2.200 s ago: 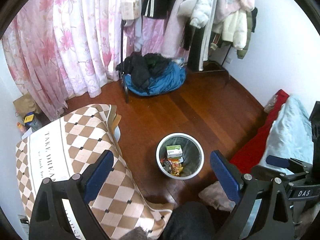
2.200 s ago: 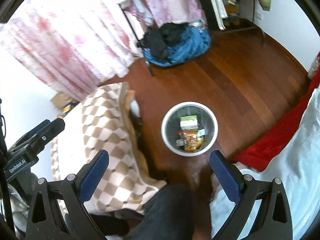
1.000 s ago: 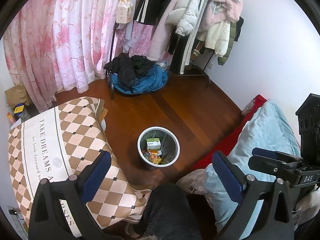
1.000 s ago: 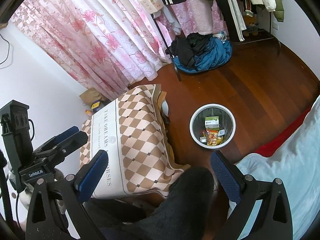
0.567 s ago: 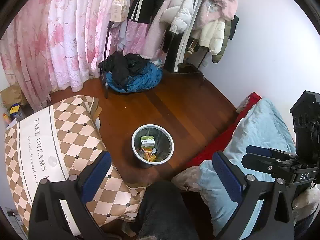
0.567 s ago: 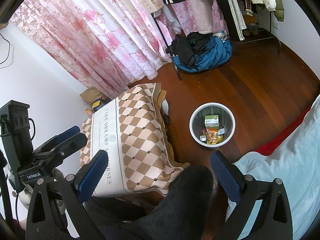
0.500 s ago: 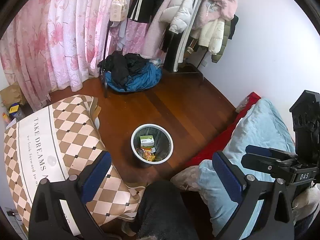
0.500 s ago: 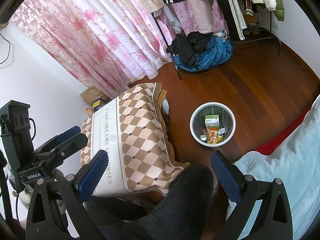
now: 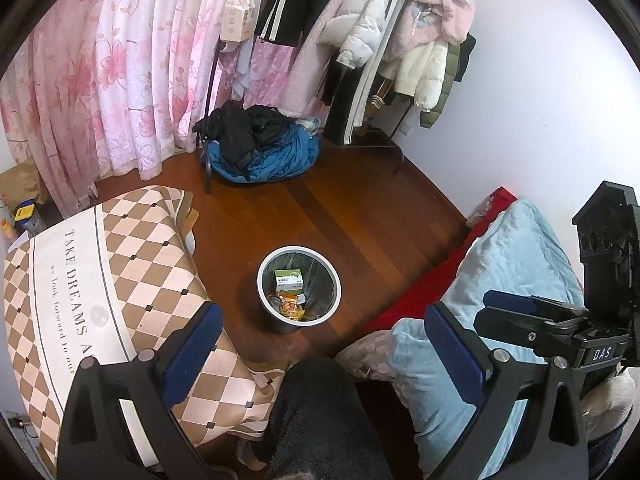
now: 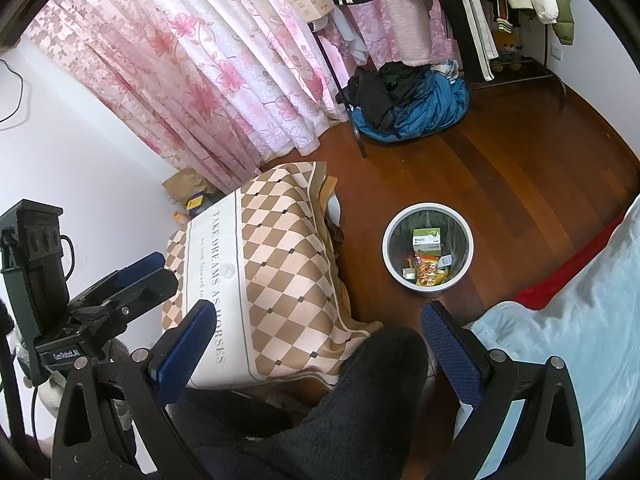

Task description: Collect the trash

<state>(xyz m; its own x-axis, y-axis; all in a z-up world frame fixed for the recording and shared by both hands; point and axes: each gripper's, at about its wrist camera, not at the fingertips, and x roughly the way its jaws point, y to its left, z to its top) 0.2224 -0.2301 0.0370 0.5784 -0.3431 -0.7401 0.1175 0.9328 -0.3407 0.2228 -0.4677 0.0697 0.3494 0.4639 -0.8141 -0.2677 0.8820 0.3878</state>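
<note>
The left gripper [image 9: 320, 352] is held high above the floor with its blue-padded fingers spread wide and nothing between them; the right gripper [image 10: 316, 348] is likewise spread and empty. Each gripper is seen at the edge of the other's view, level with it and well apart.

Step in hand — judged from the present layout: the deposit stage appears finished, or a search for further trash is under way. No item is carried, and no loose trash is noted on the wooden floor [image 9: 360, 216] or on the chequered cloth covering the desk [image 10: 280, 248]. The next move would call for a scan of the room for remaining litter, followed by a descent with the jaws kept apart; if none is found, the task may be regarded as near its end.

Condition of the task's thing: the trash bin [image 9: 264, 268] is a round, white-rimmed container with a dark liner, standing upright on the floor between the desk and the bed [image 9: 516, 256]. It is partly filled. A small white-and-green box [image 9: 289, 279] lies flat near the top of the contents; below it, crumpled orange-and-yellow wrappers [image 10: 426, 272] are seen, with a few smaller pieces too small to identify. Nothing overhangs the rim.

A dark-clad knee of the person [image 10: 372, 392] is noted between the grippers and the bin — a possible obstruction to any low reach.
</note>
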